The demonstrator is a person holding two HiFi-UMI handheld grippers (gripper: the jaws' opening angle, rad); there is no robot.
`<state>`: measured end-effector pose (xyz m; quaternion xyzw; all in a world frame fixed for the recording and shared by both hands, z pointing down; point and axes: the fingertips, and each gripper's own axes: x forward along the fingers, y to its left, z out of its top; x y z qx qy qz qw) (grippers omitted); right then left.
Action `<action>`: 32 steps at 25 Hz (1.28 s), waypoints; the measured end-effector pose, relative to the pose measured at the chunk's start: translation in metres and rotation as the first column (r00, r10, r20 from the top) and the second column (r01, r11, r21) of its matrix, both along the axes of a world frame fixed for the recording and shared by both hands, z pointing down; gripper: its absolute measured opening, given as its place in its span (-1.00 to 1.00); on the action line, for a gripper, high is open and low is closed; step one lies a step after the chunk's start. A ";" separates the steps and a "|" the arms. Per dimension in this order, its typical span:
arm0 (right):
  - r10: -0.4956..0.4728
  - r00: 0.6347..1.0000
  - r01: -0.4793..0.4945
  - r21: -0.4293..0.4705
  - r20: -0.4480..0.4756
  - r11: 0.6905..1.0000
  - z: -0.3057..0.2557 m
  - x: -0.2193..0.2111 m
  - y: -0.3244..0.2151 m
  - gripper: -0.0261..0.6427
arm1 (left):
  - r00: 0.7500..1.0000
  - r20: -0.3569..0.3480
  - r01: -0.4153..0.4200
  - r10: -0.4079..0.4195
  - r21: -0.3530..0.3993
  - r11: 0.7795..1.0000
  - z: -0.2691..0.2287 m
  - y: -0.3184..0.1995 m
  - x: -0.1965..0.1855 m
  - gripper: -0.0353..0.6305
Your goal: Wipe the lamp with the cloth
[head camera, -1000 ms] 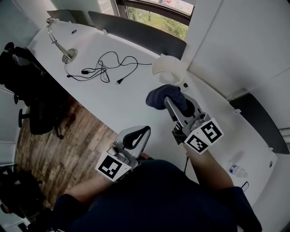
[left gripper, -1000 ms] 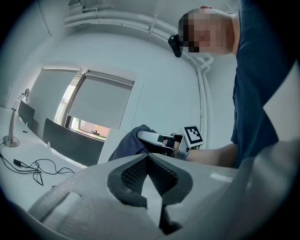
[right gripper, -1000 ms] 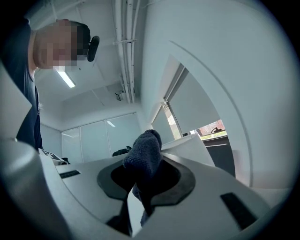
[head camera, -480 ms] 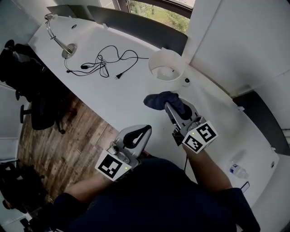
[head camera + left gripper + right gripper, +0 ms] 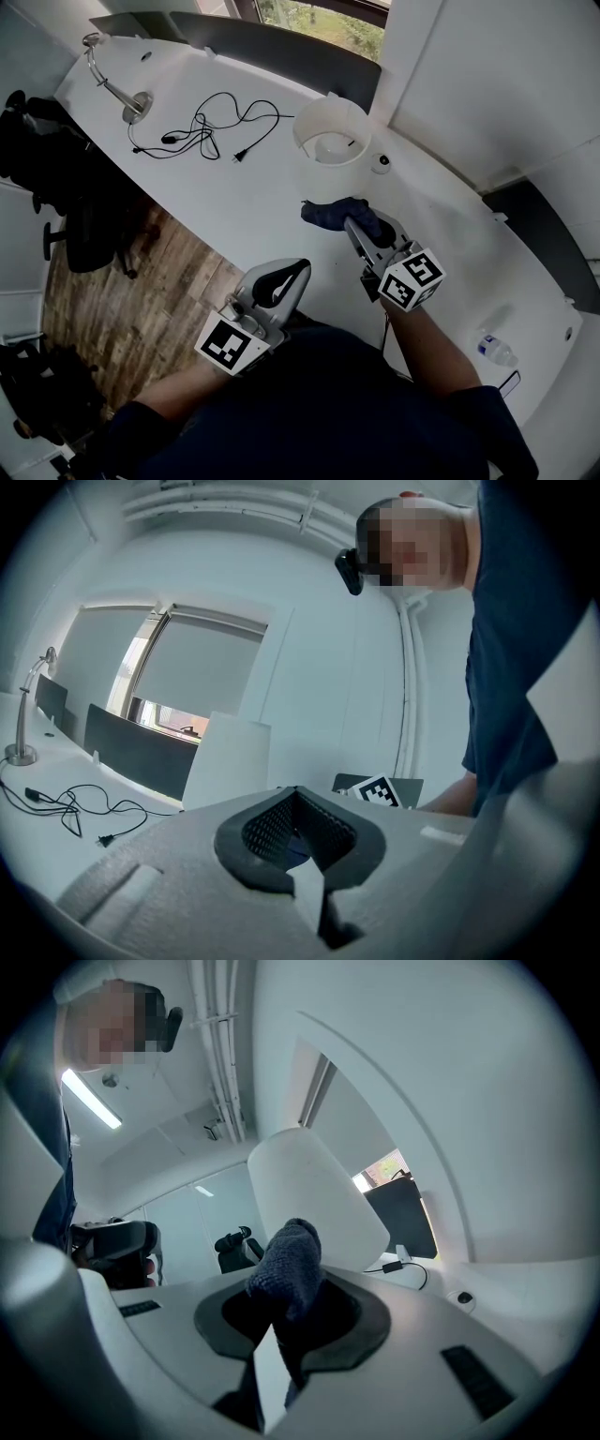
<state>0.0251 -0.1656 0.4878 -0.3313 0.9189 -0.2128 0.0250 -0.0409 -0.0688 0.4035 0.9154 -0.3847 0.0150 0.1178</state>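
1. Since half a second ago the cloth [image 5: 330,212] has closed on the lamp [image 5: 328,150]. The gap between them is gone in the head view, and the cloth now sits just under the near wall of the white shade. The wipe looks ready to begin, though no view proves contact.
2. At 10 o'clock on the desk [image 5: 225,202], well clear of the work, stand a chrome desk light [image 5: 111,82] and a loose cable [image 5: 202,127]. Neither has shifted.
3. The left gripper [image 5: 302,267] stays low at 7 o'clock, close to the person's body and pointing towards 1 o'clock. Its jaws are closed tip to tip with nothing between them. It takes no part yet.
4. The lamp stands at 12 o'clock, upright, with its open top facing the head camera.
5. The right gripper [image 5: 349,217] reaches forward from 5 o'clock with the forearm stretched out. Its jaws are clamped on the cloth, which bunches out past the tips towards the shade.
6. A small bottle [image 5: 497,350] lies far off at 4 o'clock.
7. The likely next move is a sweep round the shade wall, pressing lightly so the lamp does not tip.
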 end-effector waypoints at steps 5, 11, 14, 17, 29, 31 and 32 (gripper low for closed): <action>-0.005 1.000 0.005 0.010 -0.012 1.000 -0.019 0.005 -0.004 -0.66 | 1.000 -0.011 -0.017 0.017 0.005 1.000 -0.001 0.000 0.005 -0.88; -0.020 1.000 0.019 0.083 0.014 0.996 -0.068 0.008 -0.011 -0.66 | 0.999 -0.025 -0.035 0.035 0.013 0.999 -0.004 -0.001 0.009 -0.88; -0.036 0.999 0.031 0.137 0.028 0.990 -0.098 0.008 -0.013 -0.66 | 0.999 -0.030 -0.041 0.041 0.016 0.999 -0.005 -0.001 0.010 -0.88; -0.049 0.998 0.041 0.182 0.038 0.982 -0.123 0.006 -0.015 -0.66 | 0.998 -0.032 -0.045 0.046 0.019 0.999 -0.006 -0.002 0.010 -0.88; -0.032 0.999 0.023 0.216 0.037 0.976 -0.108 0.022 -0.028 -0.66 | 0.999 0.004 -0.054 0.054 0.006 0.999 -0.004 -0.012 0.015 -0.88; -0.020 0.999 0.014 0.194 0.030 0.981 -0.091 0.026 -0.031 -0.66 | 0.998 0.016 -0.054 0.054 0.000 0.999 -0.002 -0.014 0.017 -0.88; -0.016 1.000 0.011 0.181 0.025 0.983 -0.082 0.029 -0.033 -0.66 | 0.998 0.020 -0.055 0.055 -0.002 0.999 -0.001 -0.015 0.018 -0.88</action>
